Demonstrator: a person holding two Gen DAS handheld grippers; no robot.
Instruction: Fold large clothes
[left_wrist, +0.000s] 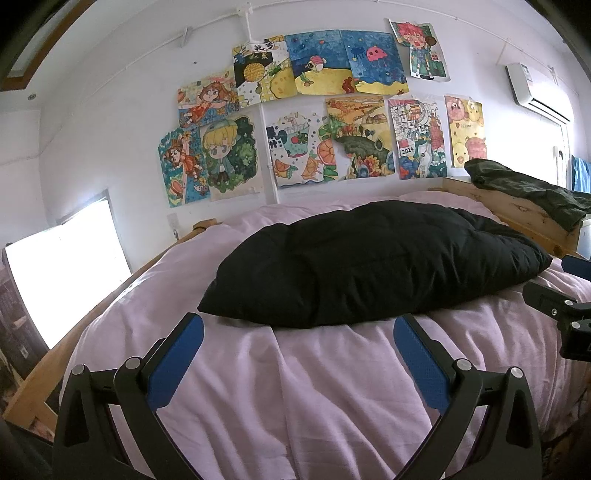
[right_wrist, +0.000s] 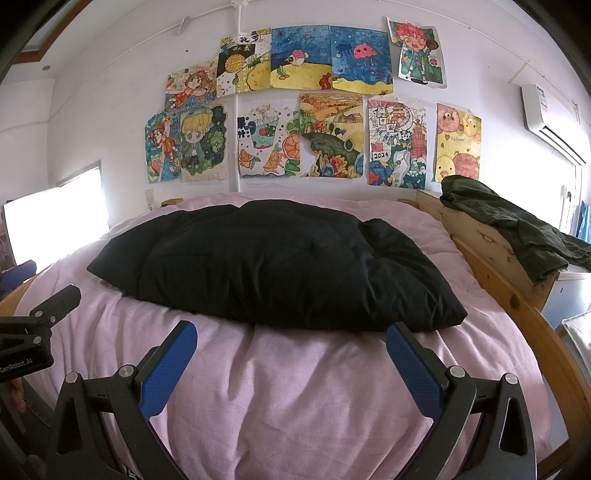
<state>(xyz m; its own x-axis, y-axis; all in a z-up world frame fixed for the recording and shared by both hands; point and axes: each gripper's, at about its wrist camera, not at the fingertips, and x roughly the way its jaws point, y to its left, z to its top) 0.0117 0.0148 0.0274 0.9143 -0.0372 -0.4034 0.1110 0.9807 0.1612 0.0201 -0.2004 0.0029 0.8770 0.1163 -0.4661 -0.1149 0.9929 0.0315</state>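
A black padded garment (left_wrist: 369, 262) lies folded into a thick bundle in the middle of a pink bed sheet (left_wrist: 314, 387); the right wrist view shows the same black garment (right_wrist: 273, 266) on the pink sheet (right_wrist: 295, 398). My left gripper (left_wrist: 298, 332) hovers open just short of the bundle's near edge, nothing between its blue pads (left_wrist: 177, 363). My right gripper (right_wrist: 291, 339) is also open and empty, close to the bundle's near right corner. Each gripper shows at the edge of the other's view: the right one (left_wrist: 569, 314), the left one (right_wrist: 33, 325).
A wooden bed frame (right_wrist: 517, 295) runs along the right side, with a dark green garment (right_wrist: 517, 225) draped over its end board. Children's drawings (left_wrist: 314, 110) cover the white wall behind. A bright window (left_wrist: 66, 269) is at the left, an air conditioner (left_wrist: 535, 92) at the upper right.
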